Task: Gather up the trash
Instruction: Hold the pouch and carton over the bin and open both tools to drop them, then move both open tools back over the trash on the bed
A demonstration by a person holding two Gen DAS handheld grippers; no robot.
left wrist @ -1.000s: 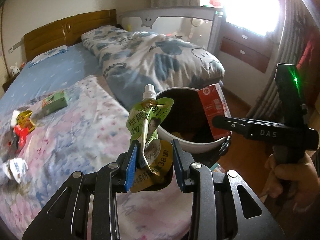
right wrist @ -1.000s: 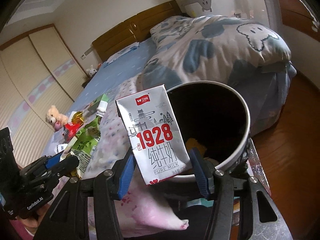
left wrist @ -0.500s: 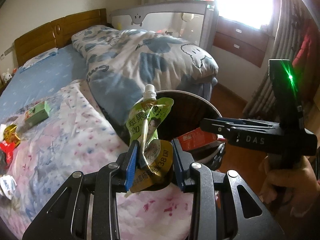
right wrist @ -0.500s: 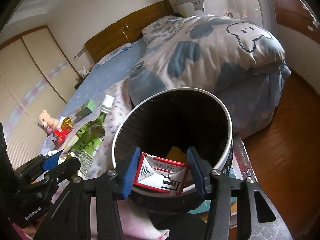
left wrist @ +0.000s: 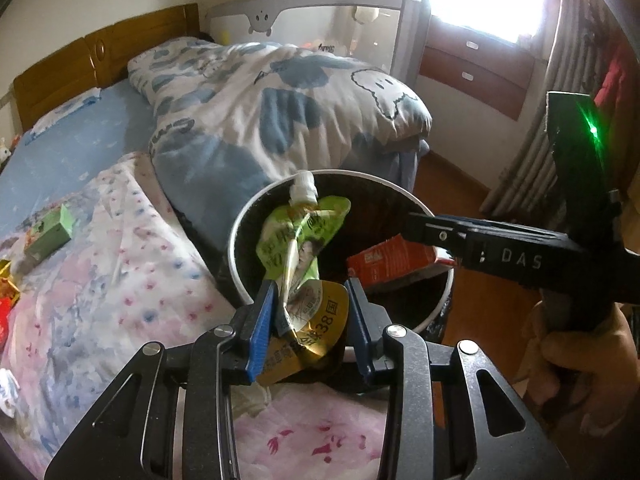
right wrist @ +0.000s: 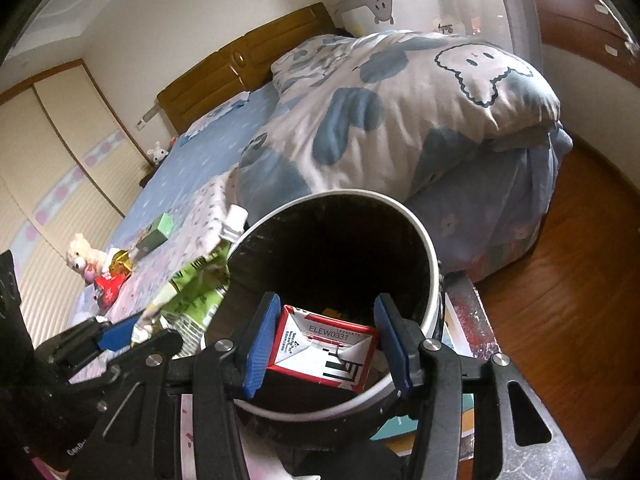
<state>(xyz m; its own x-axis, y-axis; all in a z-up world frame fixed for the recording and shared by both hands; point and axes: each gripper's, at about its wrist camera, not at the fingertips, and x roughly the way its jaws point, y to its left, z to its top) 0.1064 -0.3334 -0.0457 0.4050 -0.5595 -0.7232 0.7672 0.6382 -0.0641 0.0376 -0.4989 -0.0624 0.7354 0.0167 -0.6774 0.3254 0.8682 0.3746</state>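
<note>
Green drink pouch (left wrist: 298,240) is pinched low down in the left gripper (left wrist: 310,322), white cap (left wrist: 305,188) up, its top half over the near-left rim of the trash bin (left wrist: 240,236). A gold wrapper (left wrist: 316,332) sits crumpled between the same blue pads, and the pads do not meet around the two. From the right camera the pouch (right wrist: 192,300) is just outside the bin's left wall.

Red and white milk carton (right wrist: 324,346) lies on its side between the right gripper (right wrist: 326,346) fingers, printed end toward the camera, low inside the bin mouth. Left pad touches the carton; a small gap shows at the right pad, so I can't tell whether it is gripped or loose. Left camera shows the carton (left wrist: 390,260) under that gripper's tips, inside the bin.

The bin has a white rim (right wrist: 430,248), a dark inside, and stands against the bed edge.

On the flowered bedspread (left wrist: 120,264), well apart from the bin: green box (left wrist: 50,234), gold wrapper and red packet (right wrist: 110,284) near a teddy bear (right wrist: 82,254). Blue-and-white duvet (left wrist: 280,108) is piled behind the bin.
</note>
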